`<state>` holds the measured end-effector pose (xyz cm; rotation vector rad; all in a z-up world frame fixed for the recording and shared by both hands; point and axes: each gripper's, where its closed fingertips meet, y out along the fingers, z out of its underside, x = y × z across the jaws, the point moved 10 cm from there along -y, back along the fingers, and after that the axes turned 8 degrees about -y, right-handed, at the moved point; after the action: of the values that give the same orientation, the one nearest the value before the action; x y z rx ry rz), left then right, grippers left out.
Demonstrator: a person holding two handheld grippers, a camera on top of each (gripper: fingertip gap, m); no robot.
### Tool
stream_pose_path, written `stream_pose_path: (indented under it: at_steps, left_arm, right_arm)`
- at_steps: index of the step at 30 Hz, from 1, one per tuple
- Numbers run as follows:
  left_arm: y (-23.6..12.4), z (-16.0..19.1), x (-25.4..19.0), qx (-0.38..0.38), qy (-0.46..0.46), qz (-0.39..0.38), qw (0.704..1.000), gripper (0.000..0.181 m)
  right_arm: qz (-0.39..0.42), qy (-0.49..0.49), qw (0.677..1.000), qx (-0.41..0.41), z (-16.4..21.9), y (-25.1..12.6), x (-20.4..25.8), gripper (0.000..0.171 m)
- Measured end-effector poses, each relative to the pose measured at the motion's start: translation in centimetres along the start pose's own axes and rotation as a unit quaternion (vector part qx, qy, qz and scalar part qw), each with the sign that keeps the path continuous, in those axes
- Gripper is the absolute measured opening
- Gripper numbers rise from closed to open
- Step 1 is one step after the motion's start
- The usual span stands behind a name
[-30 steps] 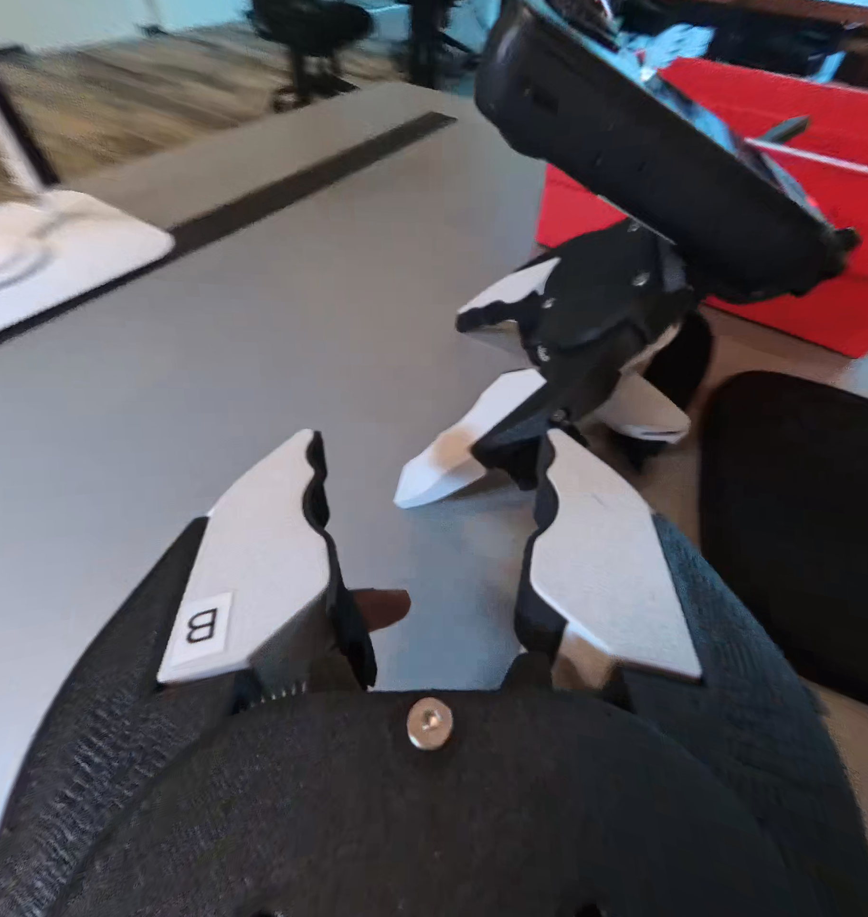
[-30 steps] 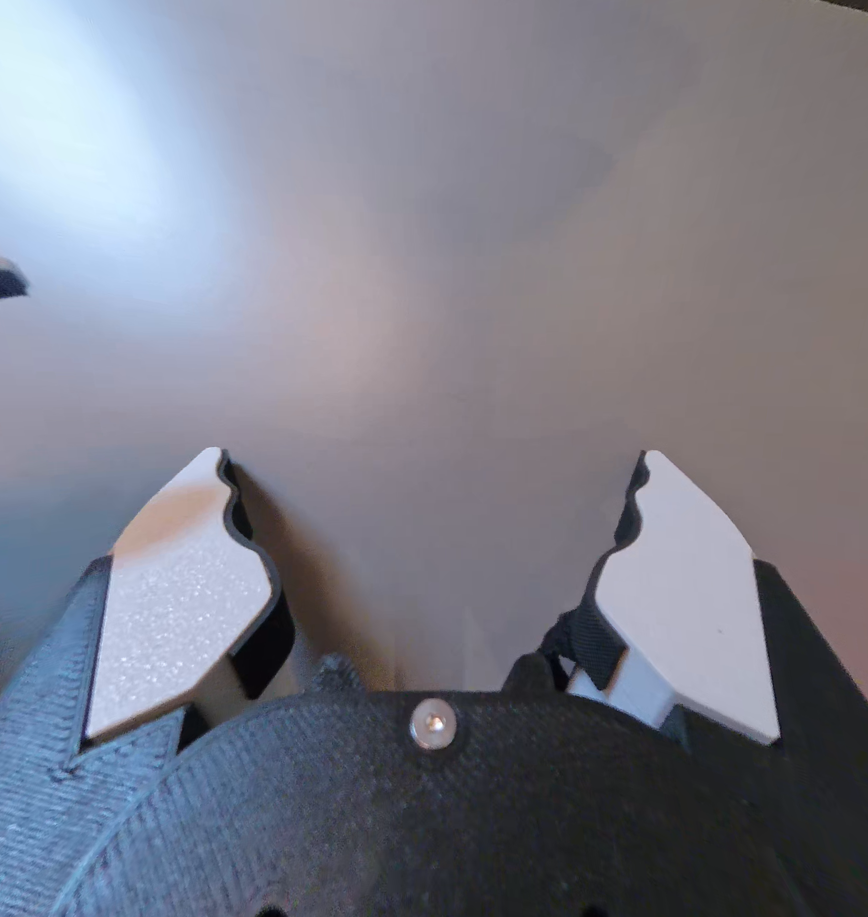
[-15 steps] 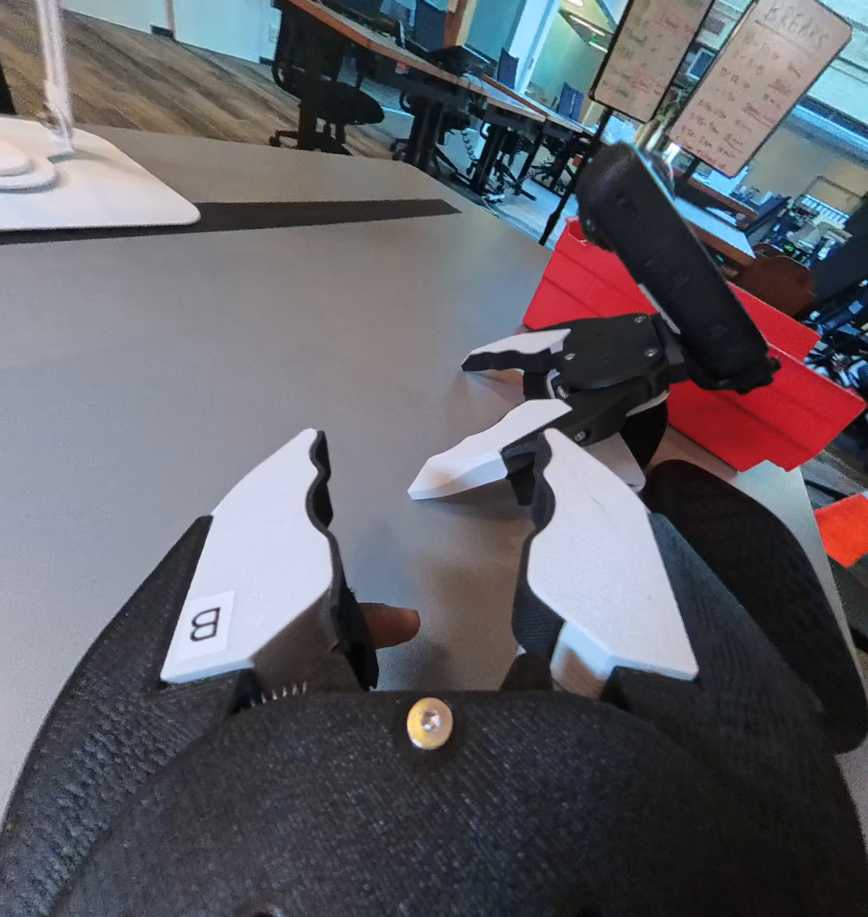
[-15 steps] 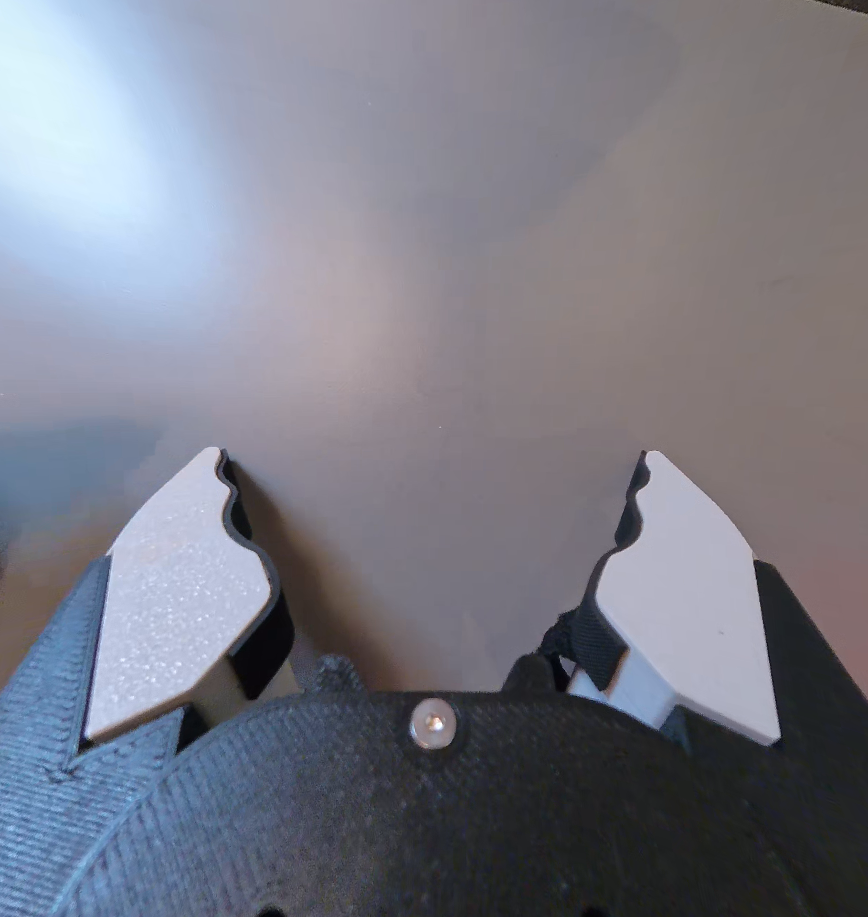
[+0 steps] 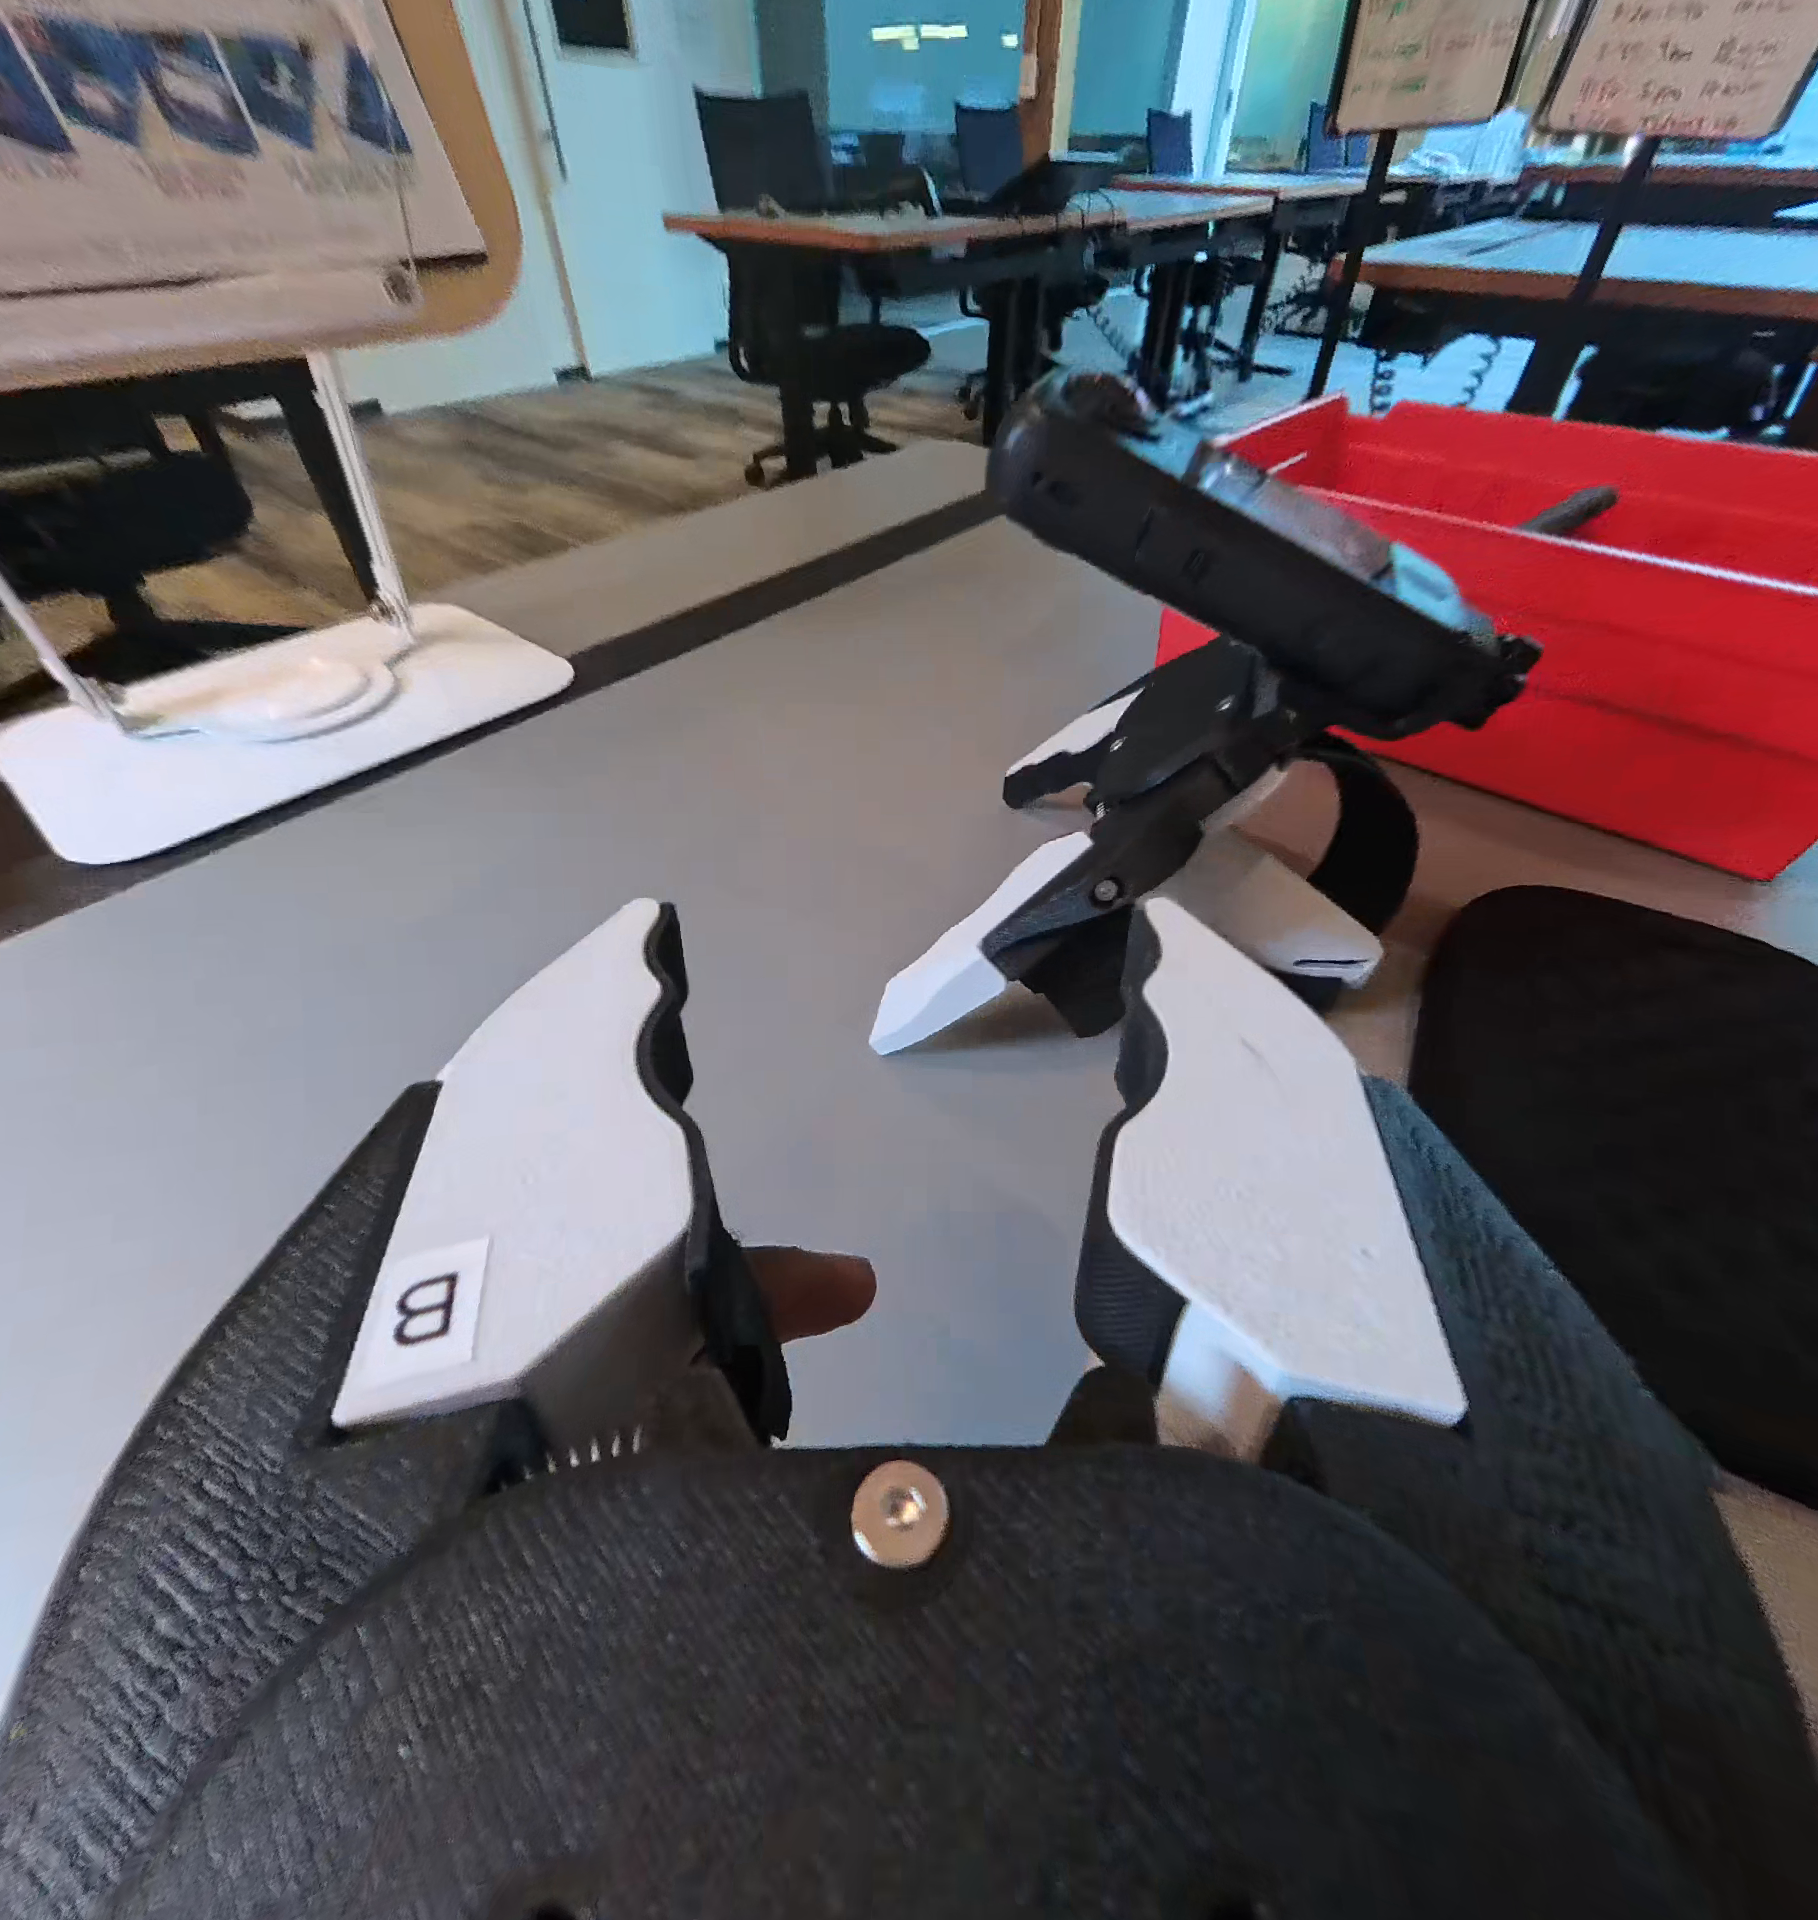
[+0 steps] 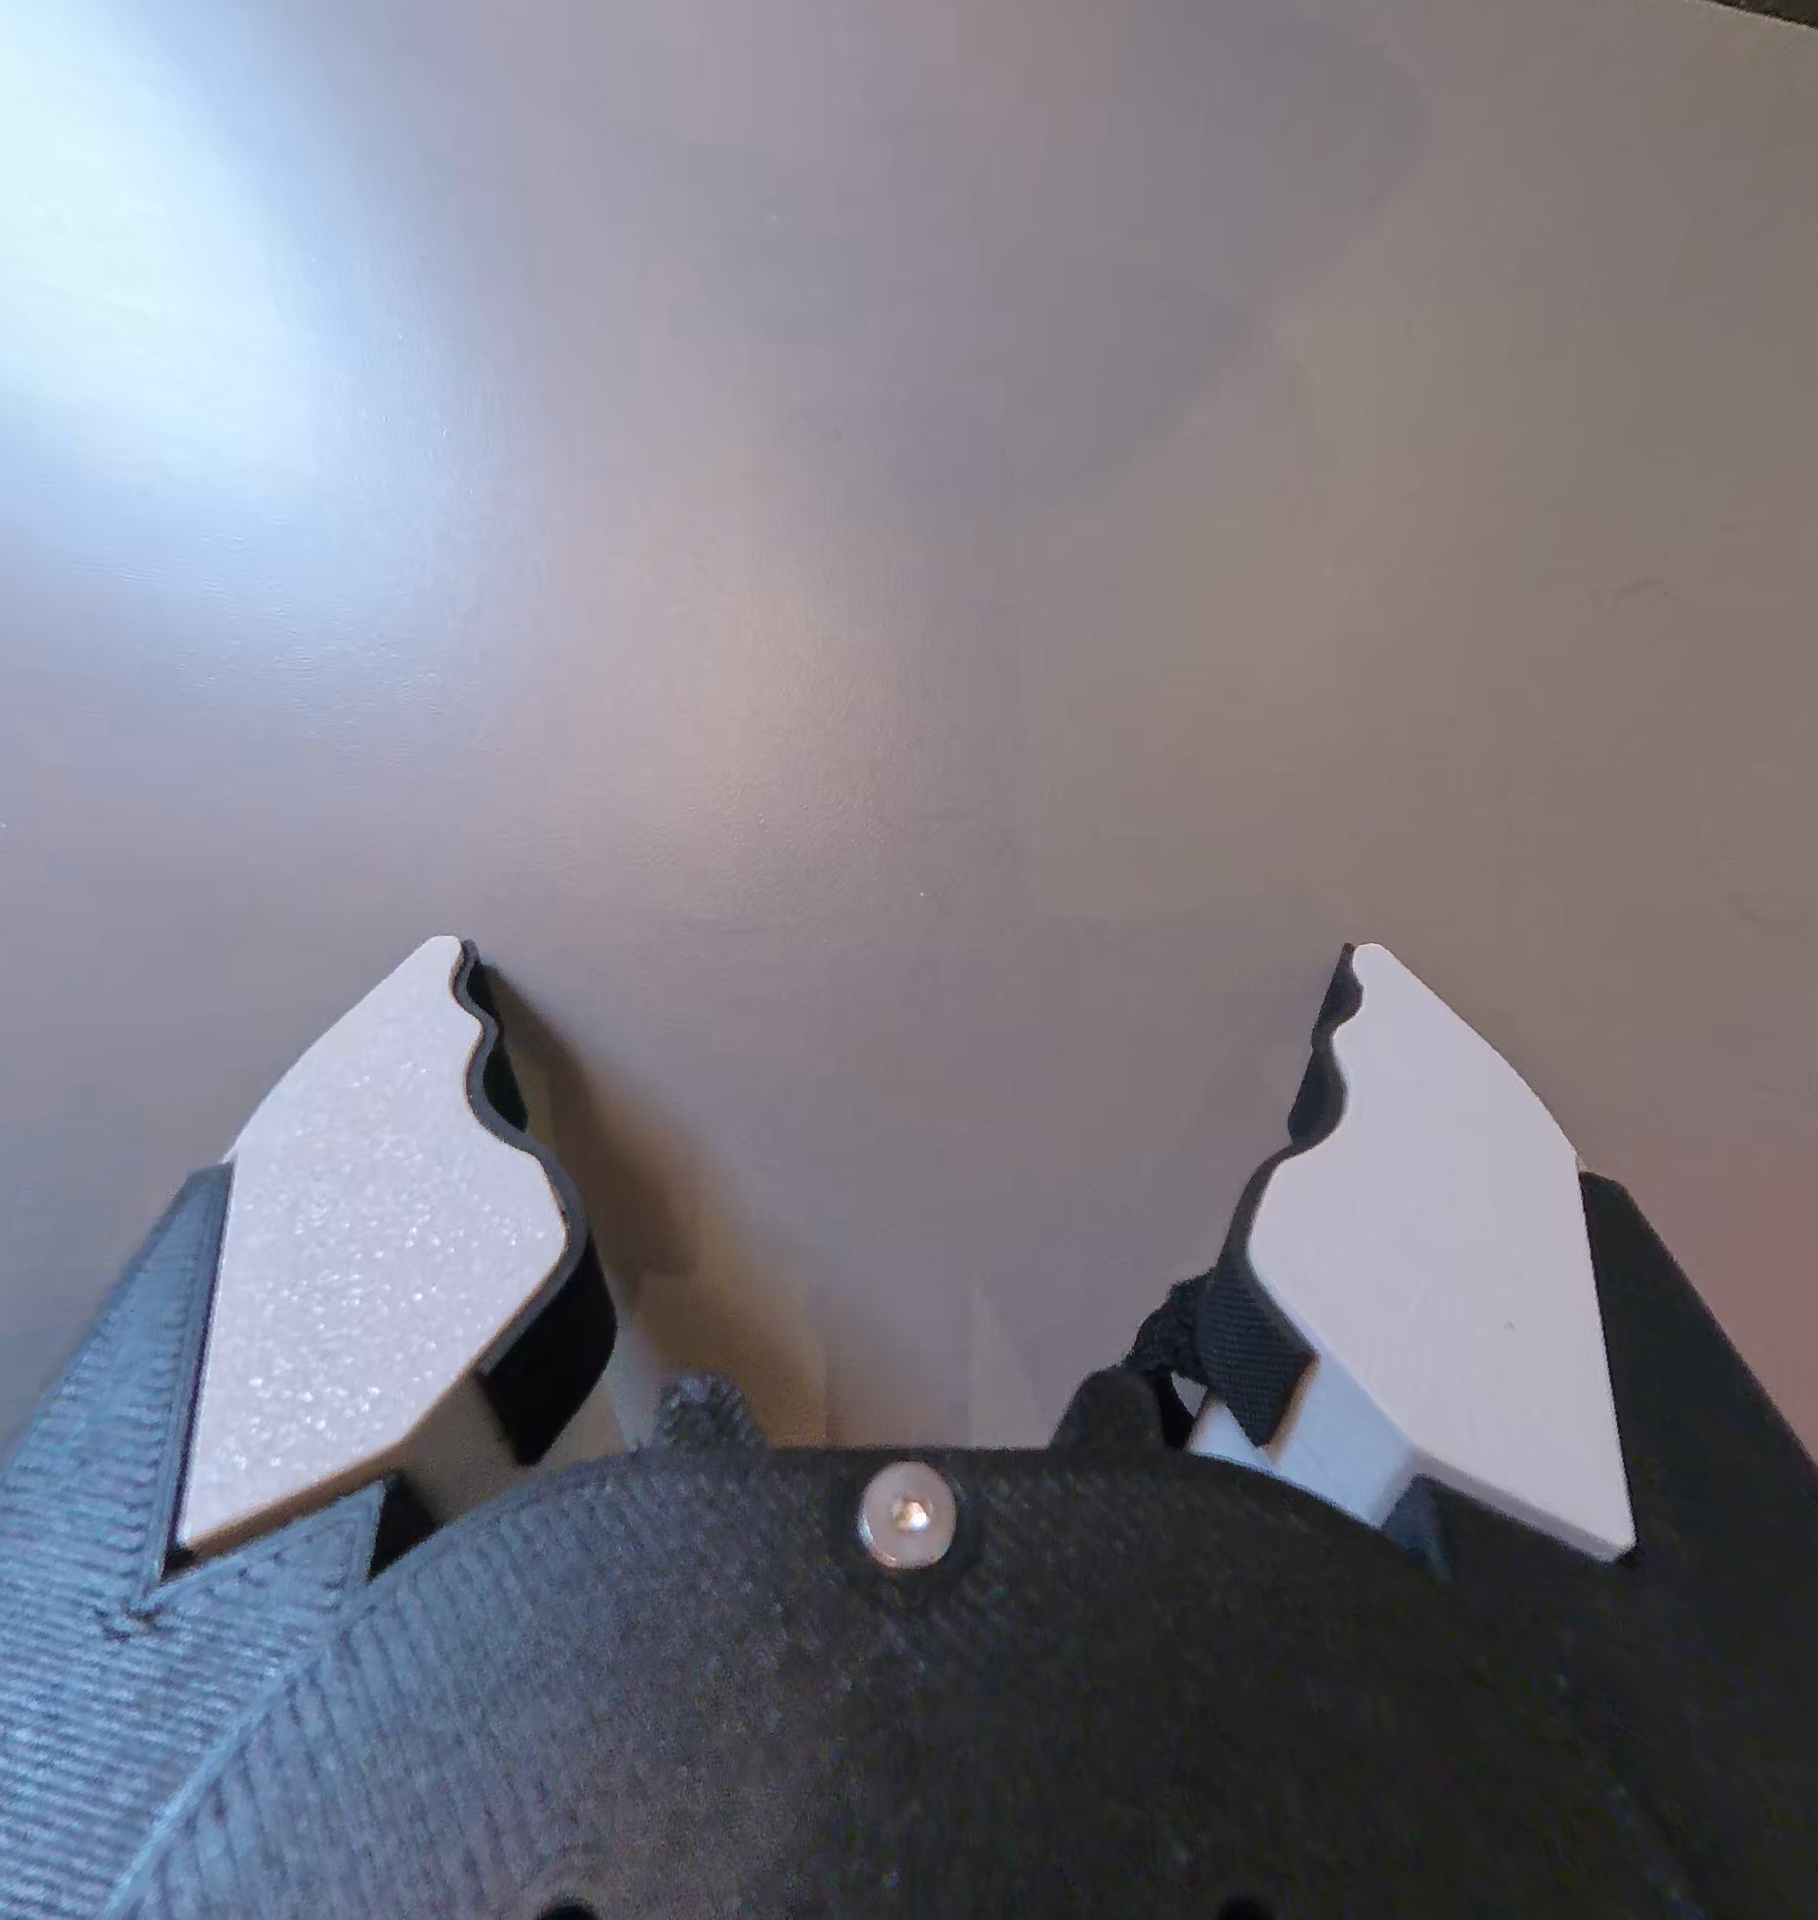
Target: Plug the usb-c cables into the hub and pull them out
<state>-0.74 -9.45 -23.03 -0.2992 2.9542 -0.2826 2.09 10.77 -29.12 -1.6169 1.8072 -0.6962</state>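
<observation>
No hub and no usb-c cable shows in either view. My left gripper (image 5: 905, 935) is open and empty above the grey table (image 5: 469, 1039). A fingertip (image 5: 822, 1288) of the person shows between its fingers near the base. My right gripper (image 6: 905, 951) is open and empty, its tips close to the bare table (image 6: 884, 468). It also shows in the left wrist view (image 5: 967, 894), resting tip-down on the table just ahead and to the right of my left gripper, with its black camera body (image 5: 1248, 571) raised above.
A red bin (image 5: 1663, 665) stands at the right on the table. A white stand base (image 5: 261, 727) with a clear sign holder sits at the far left. A black rounded pad (image 5: 1663, 1143) lies at the right. Desks and chairs fill the room behind.
The left wrist view has swung and tilted, so the sign stand and the room come into sight. Both grippers stay open. The right gripper has not moved.
</observation>
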Motion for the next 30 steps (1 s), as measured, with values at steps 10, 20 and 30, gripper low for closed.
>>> stream_pose_path:
  at_steps: [10,20,30]
  left_arm:
    - [-6.9,-0.4,-2.5,-0.050,-0.055,0.001,0.997,0.081]
    - [-13.0,-0.7,-4.8,-0.118,-0.067,0.002,0.991,0.078]
    - [-24.1,-1.3,-2.4,-0.095,-0.037,-0.152,0.983,0.077]
  right_arm:
    - [0.000,0.000,1.000,0.000,0.0,0.0,0.0,0.144]
    - [-0.003,-0.003,1.000,0.001,-0.1,0.1,-0.1,0.145]
    - [-0.017,-0.017,1.000,0.002,-0.5,0.6,-0.6,0.146]
